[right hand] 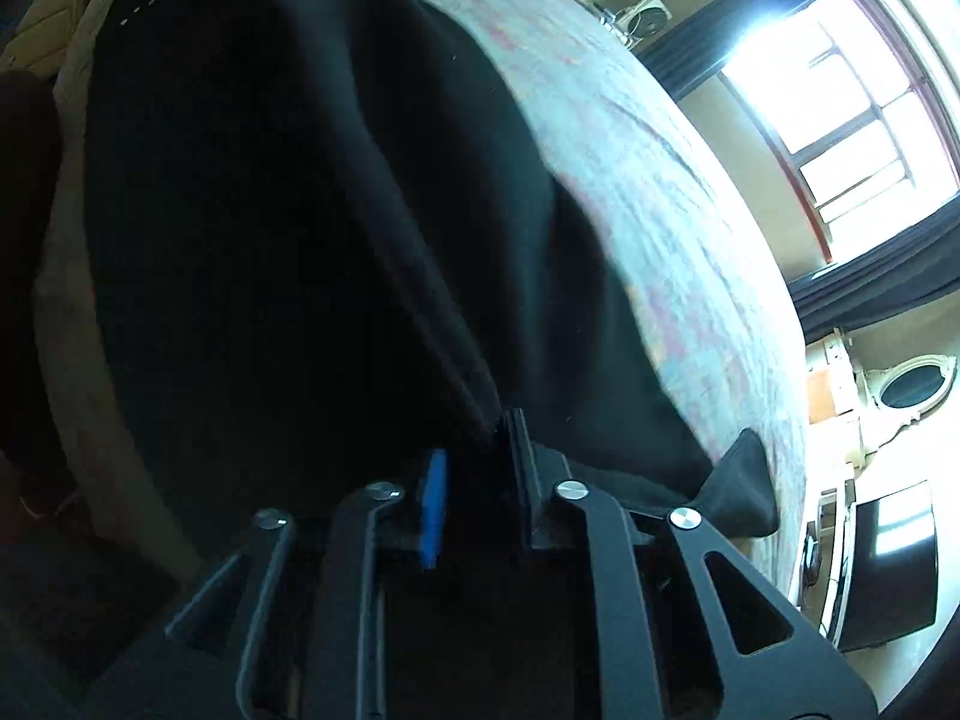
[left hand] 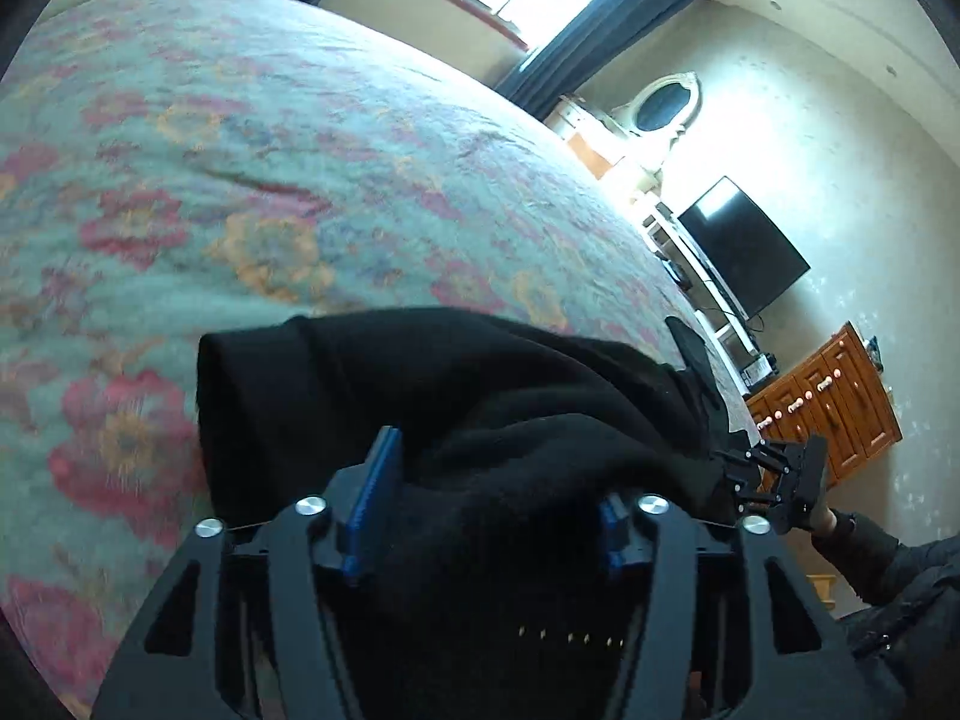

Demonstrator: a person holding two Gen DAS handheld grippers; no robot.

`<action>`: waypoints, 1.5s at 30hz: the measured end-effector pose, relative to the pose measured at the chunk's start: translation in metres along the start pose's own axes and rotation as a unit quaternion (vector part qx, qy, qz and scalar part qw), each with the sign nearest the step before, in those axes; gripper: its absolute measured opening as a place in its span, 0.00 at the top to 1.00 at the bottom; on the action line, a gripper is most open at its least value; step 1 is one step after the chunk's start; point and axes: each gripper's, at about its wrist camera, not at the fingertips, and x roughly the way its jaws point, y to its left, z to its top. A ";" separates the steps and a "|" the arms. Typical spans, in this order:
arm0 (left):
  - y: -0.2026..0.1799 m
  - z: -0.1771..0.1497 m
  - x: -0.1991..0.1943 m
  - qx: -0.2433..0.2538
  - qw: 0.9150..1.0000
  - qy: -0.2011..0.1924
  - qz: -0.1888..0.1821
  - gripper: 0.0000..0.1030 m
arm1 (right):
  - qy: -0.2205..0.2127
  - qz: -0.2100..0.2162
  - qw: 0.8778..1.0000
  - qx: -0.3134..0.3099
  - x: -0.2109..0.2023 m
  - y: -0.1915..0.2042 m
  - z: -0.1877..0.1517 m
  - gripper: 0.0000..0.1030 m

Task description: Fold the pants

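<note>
pants: black, bunched | draped over floral bedspread

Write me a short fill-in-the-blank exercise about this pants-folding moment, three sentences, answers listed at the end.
1. The pants held by both grippers are ____ in color.
2. The pants hang over a bed whose bedspread has a ____ pattern.
3. The left gripper has its jaws shut on the ____, and so does the right gripper.

Missing words: black; floral; pants
</note>
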 end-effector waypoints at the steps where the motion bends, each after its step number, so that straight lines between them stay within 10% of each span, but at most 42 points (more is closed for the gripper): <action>1: 0.002 -0.013 -0.002 -0.016 1.000 0.003 0.025 0.27 | -0.006 -0.010 1.000 0.007 -0.004 0.006 -0.004 0.69; 5: 0.008 -0.050 -0.018 -0.090 0.993 -0.036 0.061 0.21 | -0.033 0.036 0.991 0.129 -0.017 -0.014 0.010 0.16; 8: 0.009 -0.068 -0.039 -0.172 0.980 -0.098 0.024 0.19 | -0.059 0.129 0.943 0.301 -0.024 -0.050 0.013 0.12; 11: 0.007 -0.082 -0.052 -0.241 0.959 -0.152 0.004 0.17 | -0.084 0.199 0.849 0.482 -0.021 -0.076 -0.012 0.12; 15: -0.014 -0.085 -0.039 -0.272 0.949 -0.156 0.023 0.17 | -0.088 0.281 0.667 0.685 0.009 -0.079 -0.064 0.15; 18: -0.023 -0.080 -0.022 -0.292 0.942 -0.161 0.037 0.17 | -0.079 0.303 0.605 0.732 0.028 -0.070 -0.083 0.34; 26: -0.033 -0.051 -0.005 -0.293 0.936 -0.190 0.048 0.17 | -0.096 0.316 0.564 0.757 0.036 -0.072 -0.102 0.35; 35: -0.021 -0.045 0.018 -0.318 0.926 -0.186 0.088 0.17 | -0.072 0.284 0.582 0.759 0.036 -0.073 -0.093 0.37; 45: -0.014 -0.063 0.017 -0.331 0.917 -0.198 0.099 0.23 | -0.050 0.257 0.592 0.762 0.043 -0.079 -0.100 0.83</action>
